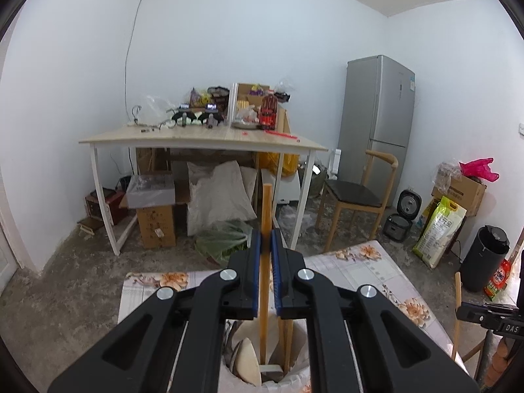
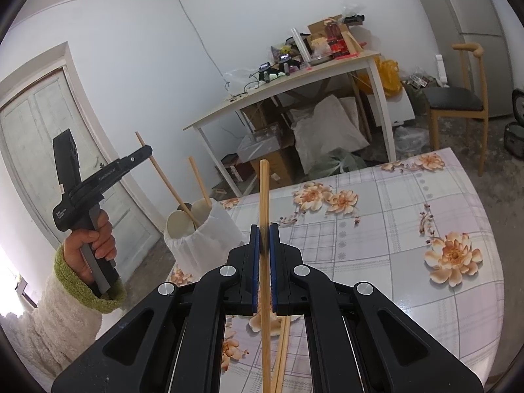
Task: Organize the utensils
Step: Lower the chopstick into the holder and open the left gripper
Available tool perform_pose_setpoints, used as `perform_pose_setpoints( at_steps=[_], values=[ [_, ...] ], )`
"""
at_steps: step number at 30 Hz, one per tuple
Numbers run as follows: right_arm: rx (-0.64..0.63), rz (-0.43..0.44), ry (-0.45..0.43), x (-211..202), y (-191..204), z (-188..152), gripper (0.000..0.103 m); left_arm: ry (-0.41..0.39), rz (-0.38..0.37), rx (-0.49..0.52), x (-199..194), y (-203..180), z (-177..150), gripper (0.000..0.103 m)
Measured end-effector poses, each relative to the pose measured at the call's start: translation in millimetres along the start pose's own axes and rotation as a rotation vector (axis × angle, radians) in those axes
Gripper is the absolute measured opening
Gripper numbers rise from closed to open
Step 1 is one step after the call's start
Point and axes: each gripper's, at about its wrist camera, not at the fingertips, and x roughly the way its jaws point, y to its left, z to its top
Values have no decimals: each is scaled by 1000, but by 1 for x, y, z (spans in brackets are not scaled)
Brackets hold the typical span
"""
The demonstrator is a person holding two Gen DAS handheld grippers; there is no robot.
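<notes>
In the left wrist view my left gripper [image 1: 266,234] is shut on a wooden-handled utensil [image 1: 266,209]. It stands upright, with its lower end down in a white utensil holder [image 1: 229,378] among several wooden spoon heads. The right wrist view shows this left gripper [image 2: 148,150] in a person's hand [image 2: 95,242], clamped on the slanted handle [image 2: 160,173] above the holder [image 2: 209,242]. A second wooden spoon [image 2: 199,186] leans in the holder. My right gripper [image 2: 264,229] is shut on a long wooden stick [image 2: 264,193] over the floral tablecloth [image 2: 393,229]. Another thin stick [image 2: 282,350] shows just below it.
Across the bare floor stands a light wooden desk [image 1: 203,139] piled with clutter, with boxes and sacks beneath it. A wooden chair [image 1: 357,196], a grey fridge [image 1: 376,108], a rice cooker [image 1: 398,226] and a black bin [image 1: 484,255] are to the right. A white door [image 2: 42,137] is behind the hand.
</notes>
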Motion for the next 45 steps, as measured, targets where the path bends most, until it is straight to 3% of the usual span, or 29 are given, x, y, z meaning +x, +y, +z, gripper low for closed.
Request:
perform_pose_setpoints(
  at_steps=[10, 14, 18, 24, 30, 37, 40, 45],
  values=[
    [0, 0, 0, 0, 0, 0, 4, -28, 47, 144, 3, -27, -20, 6],
    [-3, 1, 1, 0, 1, 0, 4, -40, 20, 137, -1, -28, -20, 6],
    [-4, 3, 0, -1, 2, -1, 4, -84, 39, 150, -6, -29, -12, 6],
    [-7, 4, 1, -3, 4, -2, 4, -64, 45, 172, 0, -29, -27, 6],
    [-11, 0, 8, -3, 6, -1, 4, -58, -9, 109, -5, -22, -26, 6],
    [-8, 1, 9, -2, 6, 0, 4, -31, -107, -23, -15, -6, -4, 6],
    [-10, 5, 10, -2, 6, -1, 4, 6, -135, -80, -12, 5, 3, 6],
    [-16, 13, 14, 0, 7, -1, 4, 130, -115, -115, 12, 11, -9, 6]
  ],
)
